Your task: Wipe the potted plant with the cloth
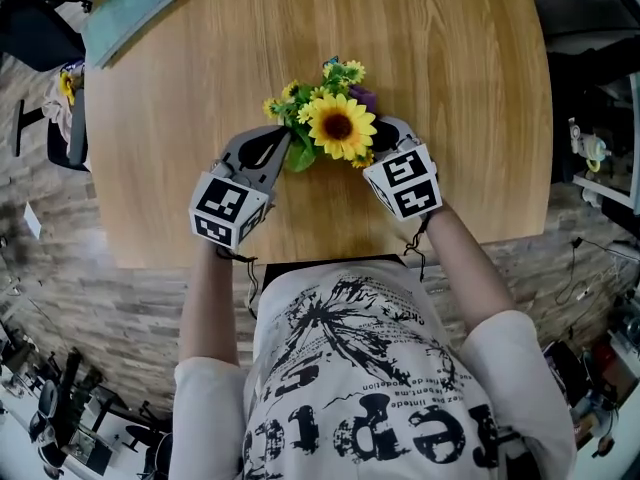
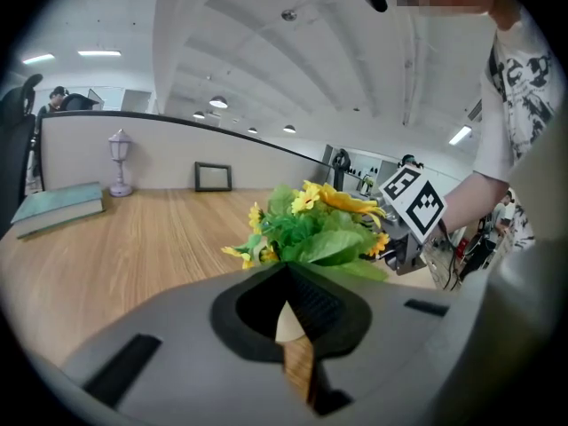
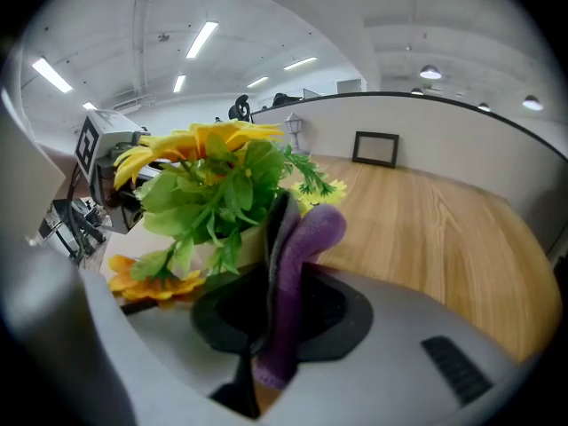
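"Head view: clearance?"
"Open bench (image 1: 450,88) beyond the potted plant (image 1: 335,126); book (image 1: 125,13) at far-left corner; near edge close behind both grippers, plant between them."
"Obscured?"
"Pot hidden beneath its blooms. State: left gripper (image 1: 283,140) clenched, empty, beside the leaves; right gripper (image 1: 386,128) grasping the purple cloth (image 3: 297,264) just beside the foliage."

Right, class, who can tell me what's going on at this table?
A person works with a gripper in each hand at a potted plant on a wooden table. The right gripper is clamped on a purple cloth, up beside the leaves. The left gripper, jaws shut, sits at the plant's other side.
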Demonstrator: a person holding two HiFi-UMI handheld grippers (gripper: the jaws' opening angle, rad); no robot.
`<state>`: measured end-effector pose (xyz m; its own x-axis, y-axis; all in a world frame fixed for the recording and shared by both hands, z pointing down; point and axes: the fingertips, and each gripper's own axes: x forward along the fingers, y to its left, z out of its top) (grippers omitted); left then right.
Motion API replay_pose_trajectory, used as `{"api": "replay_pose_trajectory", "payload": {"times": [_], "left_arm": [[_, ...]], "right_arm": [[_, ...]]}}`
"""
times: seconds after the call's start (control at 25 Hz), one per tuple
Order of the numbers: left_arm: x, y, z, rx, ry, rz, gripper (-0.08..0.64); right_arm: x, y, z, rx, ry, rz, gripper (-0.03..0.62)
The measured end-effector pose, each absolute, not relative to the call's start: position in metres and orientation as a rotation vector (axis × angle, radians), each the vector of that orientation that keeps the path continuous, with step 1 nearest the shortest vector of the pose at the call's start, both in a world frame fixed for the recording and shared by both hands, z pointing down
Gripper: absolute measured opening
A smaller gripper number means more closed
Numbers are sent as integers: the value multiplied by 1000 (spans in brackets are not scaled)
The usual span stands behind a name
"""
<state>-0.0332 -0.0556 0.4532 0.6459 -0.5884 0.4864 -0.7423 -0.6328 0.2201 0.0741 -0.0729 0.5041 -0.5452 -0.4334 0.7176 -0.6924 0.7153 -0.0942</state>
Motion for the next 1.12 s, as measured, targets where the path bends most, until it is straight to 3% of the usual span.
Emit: {"api": "replay_pose_trajectory", "payload": {"times": [1.12], "left_arm": [[-33, -54, 451, 2661, -736, 471, 3]], "right_arm": [[48, -7, 505, 1304, -1978, 677, 80]]}}
